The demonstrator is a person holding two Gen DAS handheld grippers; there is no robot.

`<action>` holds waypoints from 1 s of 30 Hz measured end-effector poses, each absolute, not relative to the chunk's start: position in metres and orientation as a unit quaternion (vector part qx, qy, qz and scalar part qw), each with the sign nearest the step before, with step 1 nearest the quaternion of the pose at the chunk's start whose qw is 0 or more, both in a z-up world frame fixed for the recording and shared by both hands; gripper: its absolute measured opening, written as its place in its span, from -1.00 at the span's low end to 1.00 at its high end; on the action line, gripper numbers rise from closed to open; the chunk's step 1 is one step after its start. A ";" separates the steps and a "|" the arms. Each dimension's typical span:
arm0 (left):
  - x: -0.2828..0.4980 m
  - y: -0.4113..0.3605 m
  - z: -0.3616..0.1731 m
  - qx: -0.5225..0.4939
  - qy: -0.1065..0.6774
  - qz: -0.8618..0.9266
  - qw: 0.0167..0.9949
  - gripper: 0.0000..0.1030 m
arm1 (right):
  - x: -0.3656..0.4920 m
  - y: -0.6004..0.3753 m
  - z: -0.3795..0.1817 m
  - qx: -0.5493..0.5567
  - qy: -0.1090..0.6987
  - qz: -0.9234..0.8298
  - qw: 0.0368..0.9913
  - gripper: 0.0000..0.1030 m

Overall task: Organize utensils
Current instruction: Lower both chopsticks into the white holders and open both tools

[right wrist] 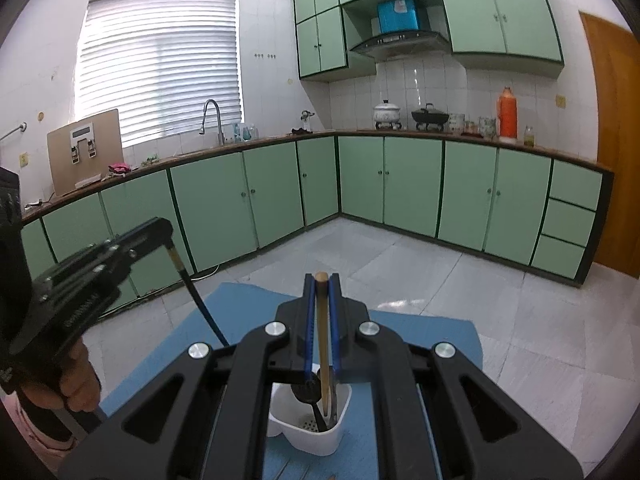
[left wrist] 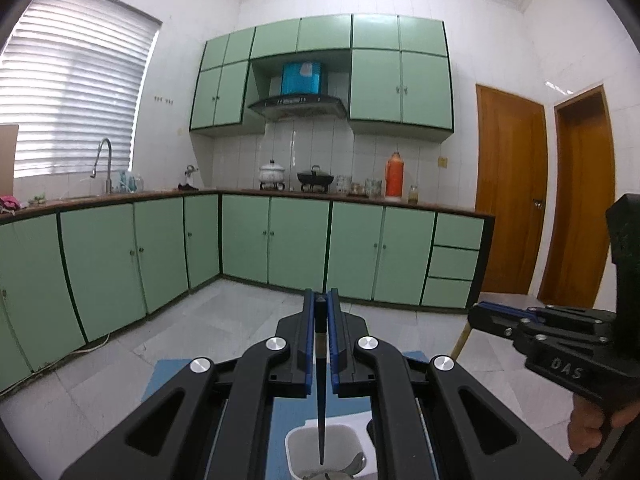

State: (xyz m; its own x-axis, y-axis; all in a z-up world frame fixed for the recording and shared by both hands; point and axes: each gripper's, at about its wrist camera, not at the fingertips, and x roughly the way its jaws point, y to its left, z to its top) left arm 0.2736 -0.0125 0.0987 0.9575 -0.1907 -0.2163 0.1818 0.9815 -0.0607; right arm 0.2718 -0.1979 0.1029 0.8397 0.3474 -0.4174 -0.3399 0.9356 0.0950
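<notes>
1. My left gripper has its fingers pinched tight on a black chopstick, which hangs tip-down between them.
2. That chopstick's point sits over the open mouth of the white holder; a metal spoon lies in the bottom of it.
3. In the right wrist view, my right gripper is pinching a tan wooden chopstick, and its lower end reaches down into the same white holder.
4. A black utensil already stands inside the holder, just beside the tan one.
5. The holder rests on a blue mat.
6. From the right side I see the left gripper off to the left, the black chopstick slanting down from it.
7. From the left side the right gripper shows at the right edge, a hand on its grip.
</notes>
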 end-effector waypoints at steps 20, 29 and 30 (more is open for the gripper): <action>0.290 0.015 0.056 -0.040 0.166 -0.063 0.983 -0.34 | 0.280 -0.216 0.066 0.063 0.242 0.143 0.958 -0.46; 0.269 0.031 0.056 -0.057 0.153 -0.049 0.985 0.40 | 0.258 -0.234 0.067 0.071 0.220 0.116 0.966 0.23; 0.264 0.033 0.056 -0.058 0.151 -0.048 0.986 0.42 | 0.255 -0.235 0.067 0.070 0.218 0.114 0.967 0.28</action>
